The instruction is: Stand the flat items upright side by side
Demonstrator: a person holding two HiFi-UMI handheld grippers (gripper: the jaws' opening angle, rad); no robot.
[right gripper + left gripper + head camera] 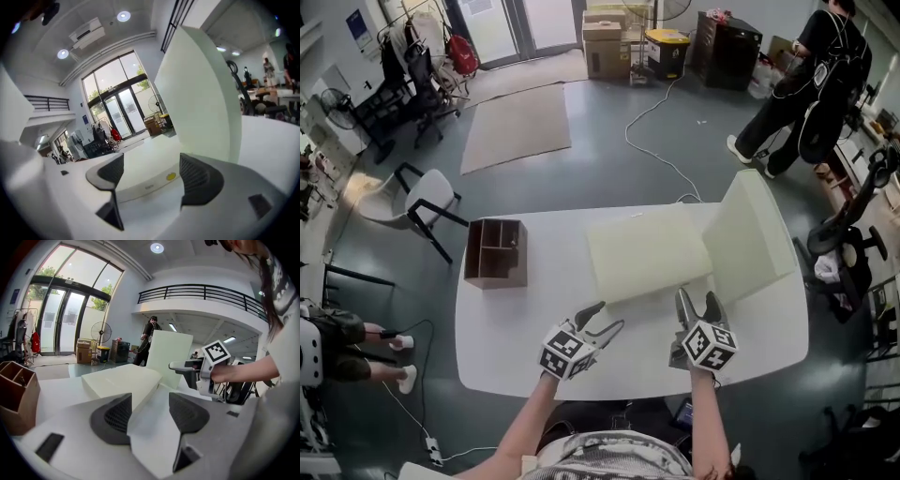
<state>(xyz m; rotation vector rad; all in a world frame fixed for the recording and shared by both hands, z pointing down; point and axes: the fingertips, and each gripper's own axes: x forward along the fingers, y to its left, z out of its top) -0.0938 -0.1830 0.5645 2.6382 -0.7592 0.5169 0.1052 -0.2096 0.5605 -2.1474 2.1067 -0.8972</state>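
Note:
Two pale foam slabs are on the white table [516, 347]. One slab [647, 251] lies flat in the middle. The other slab [748, 234] stands on edge at the right, tilted. My right gripper [697, 302] is open at the flat slab's near right corner, its fingers not pressing on it. In the right gripper view [150, 176] the flat slab [145, 164] lies just ahead between the jaws, with the upright slab [201, 93] behind. My left gripper [602, 319] is open and empty, just short of the flat slab [119, 380] in the left gripper view [150, 413].
A brown wooden divided box [495, 251] stands at the table's left end, also in the left gripper view [16, 394]. A white chair [417, 202] is left of the table and an office chair [853, 225] right. A person [811, 84] stands at the back right.

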